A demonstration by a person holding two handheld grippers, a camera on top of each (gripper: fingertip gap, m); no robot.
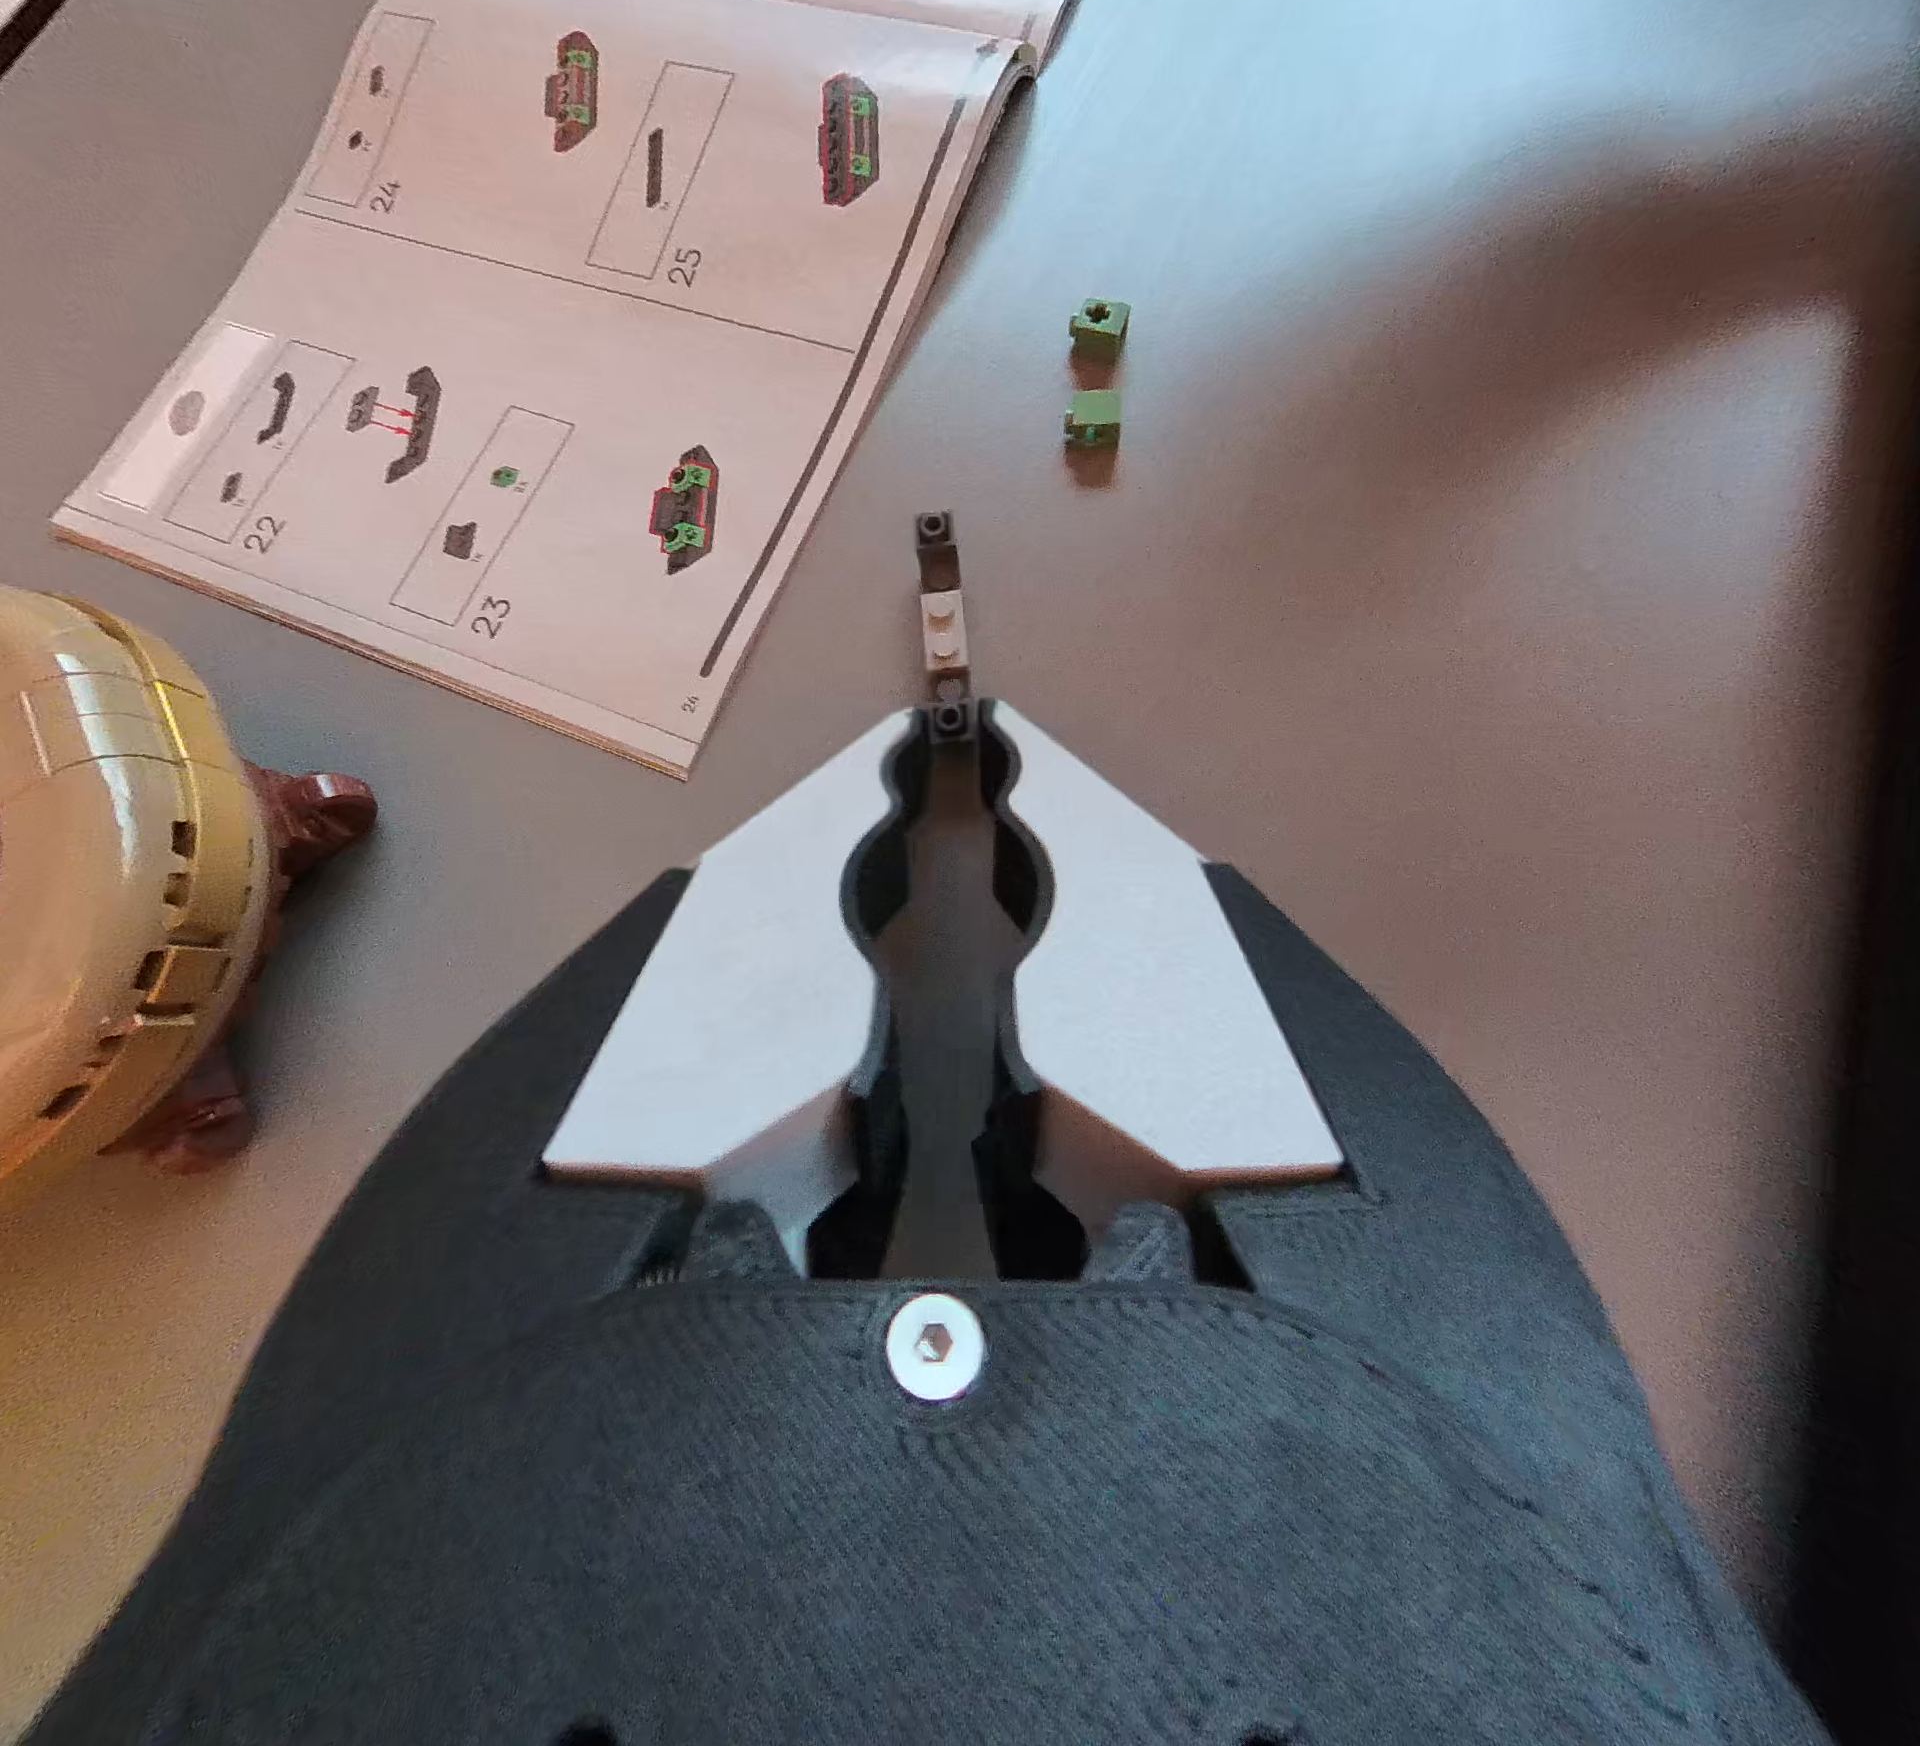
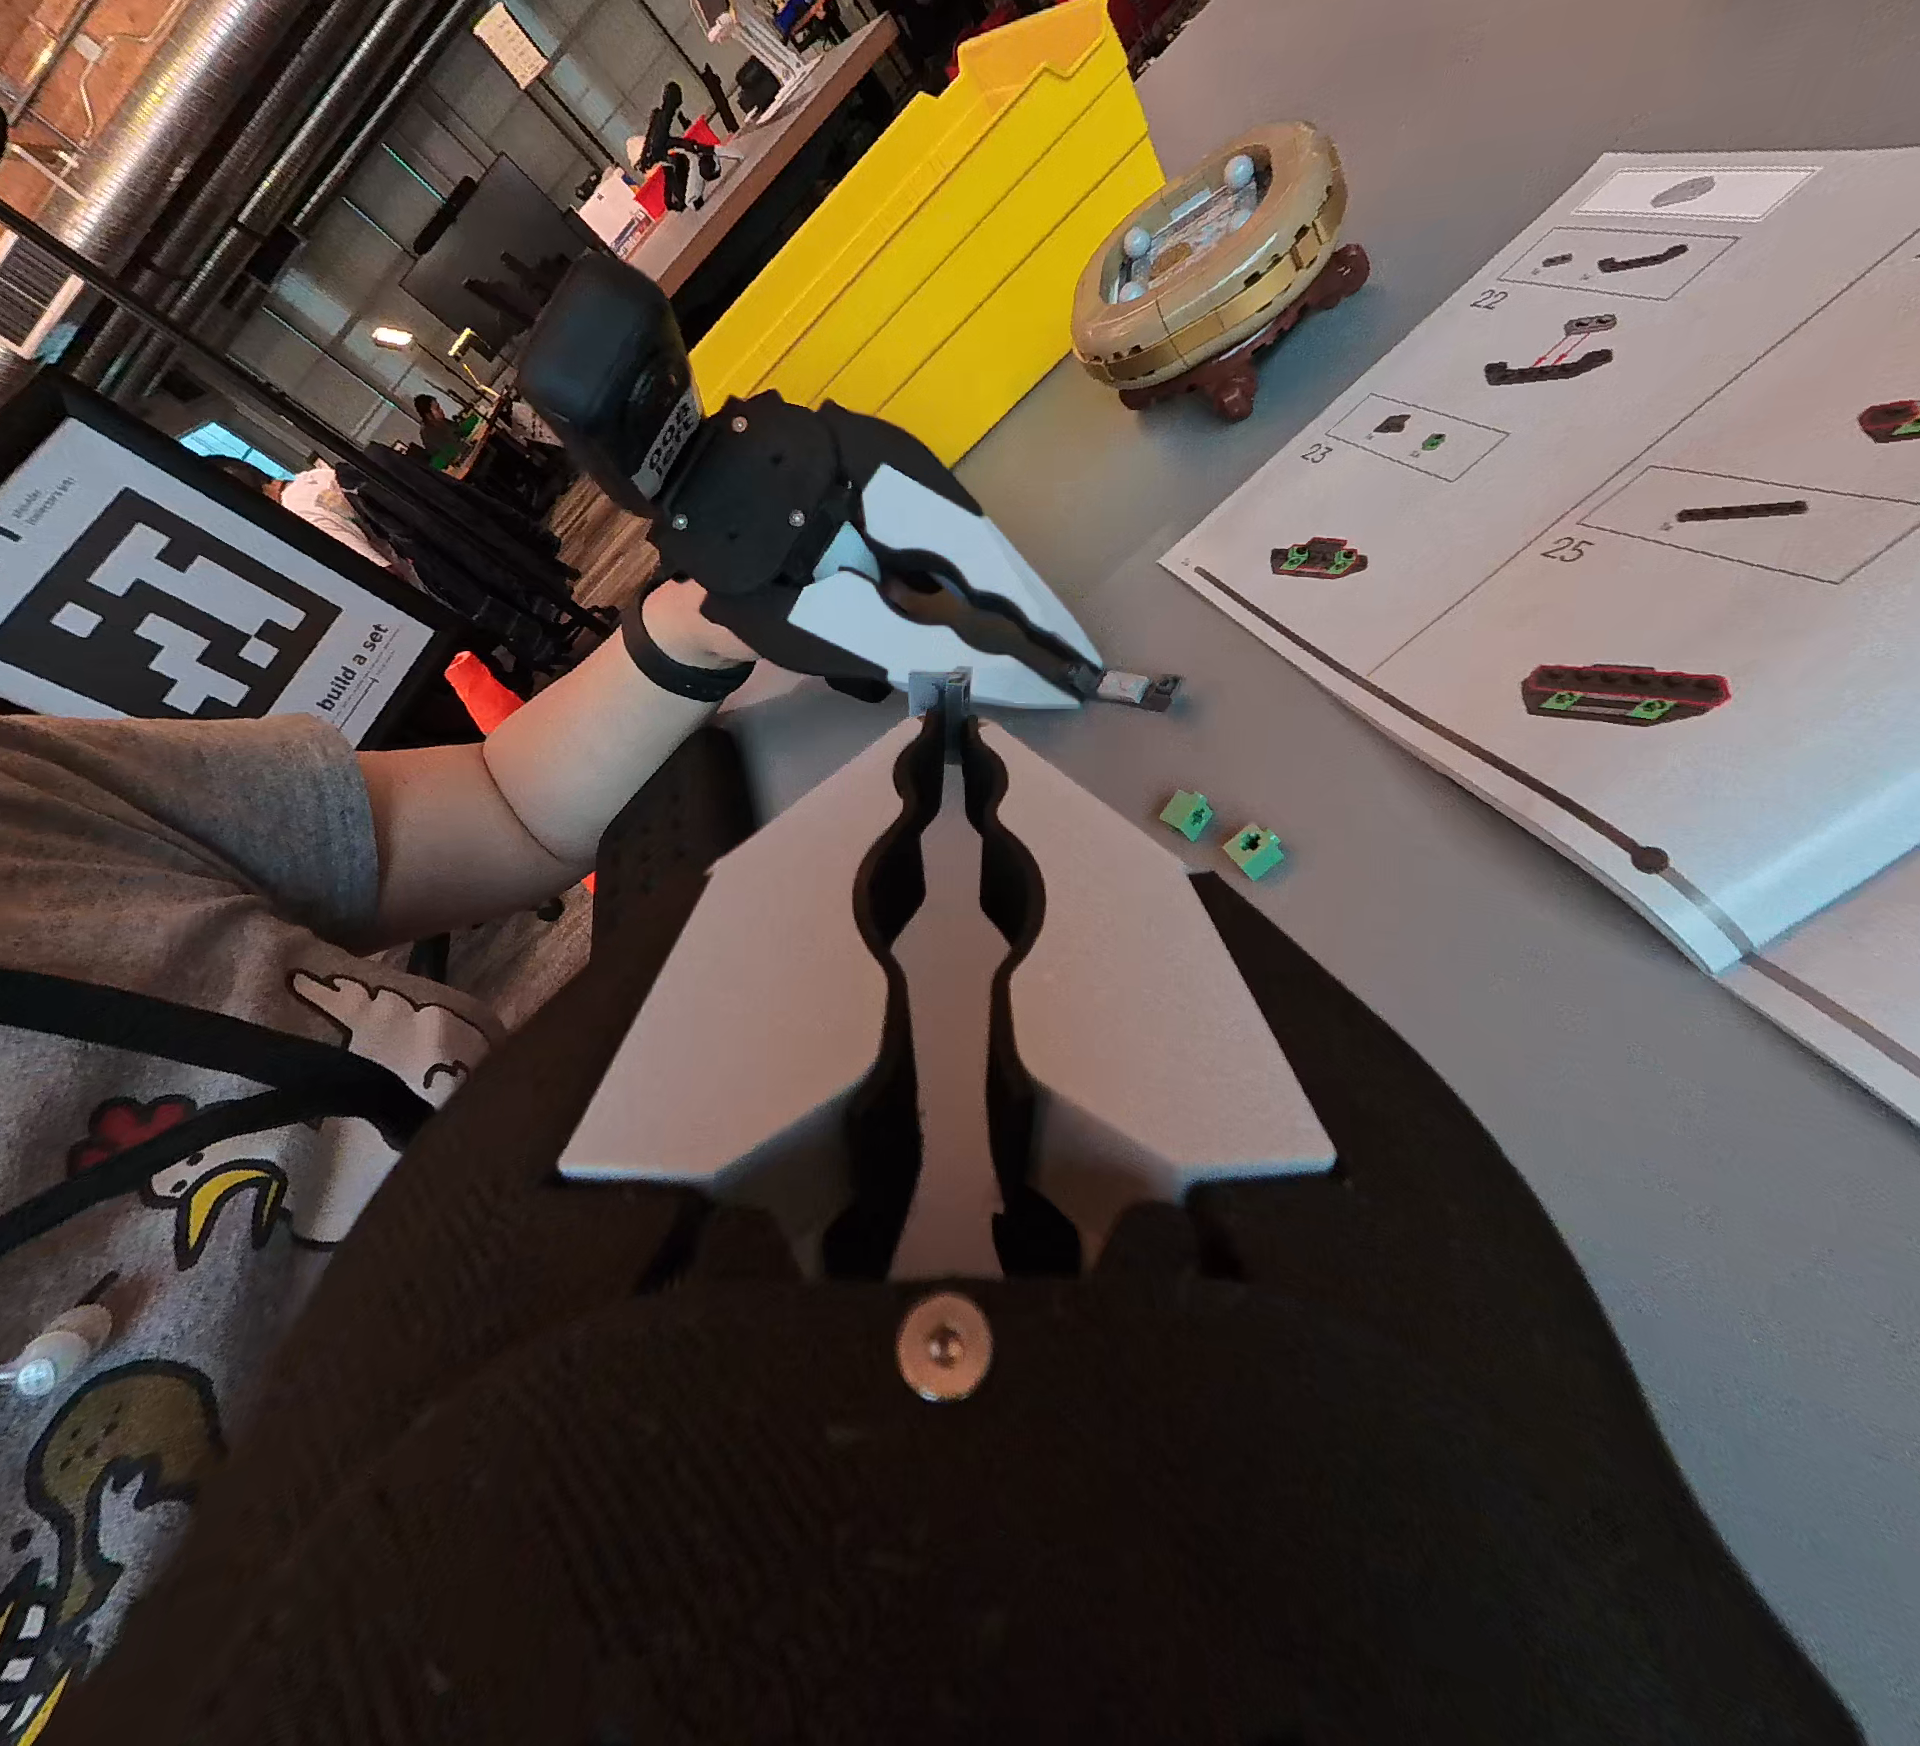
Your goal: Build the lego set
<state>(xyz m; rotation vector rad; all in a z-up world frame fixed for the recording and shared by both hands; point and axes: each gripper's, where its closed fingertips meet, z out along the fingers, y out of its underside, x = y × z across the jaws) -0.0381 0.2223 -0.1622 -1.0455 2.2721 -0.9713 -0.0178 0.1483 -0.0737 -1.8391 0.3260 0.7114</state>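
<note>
Honestly, this is fiddly stuff. The left tool [image 1: 951, 725] is pinched nearly shut on the near end of a thin dark brown arched lego piece with a small white plate on its middle studs [image 1: 940, 616], which sticks straight out past the tips, just above or on the grey matte worktop [image 1: 1403, 761] — can't tell if it touches. The right tool [image 2: 943, 709] is closed on a tiny grey lego bit [image 2: 940, 690] right at its tips. Two little green cube bricks with cross holes [image 1: 1096, 382] lie loose ahead and to the right of the left tool, near each other but apart. These hard plastic parts look featherweight, stiff and slick, so I'd guess they twist or pop out if squeezed off-centre; grabbing flat side walls, not studs, seems safest. Off to the left of the left tool: the open paper instruction booklet [image 1: 582, 325] and a glossy tan domed lego model on a reddish-brown base [image 1: 114, 886]. A yellow plastic bin [image 2: 935, 242] sits beyond it.
</note>
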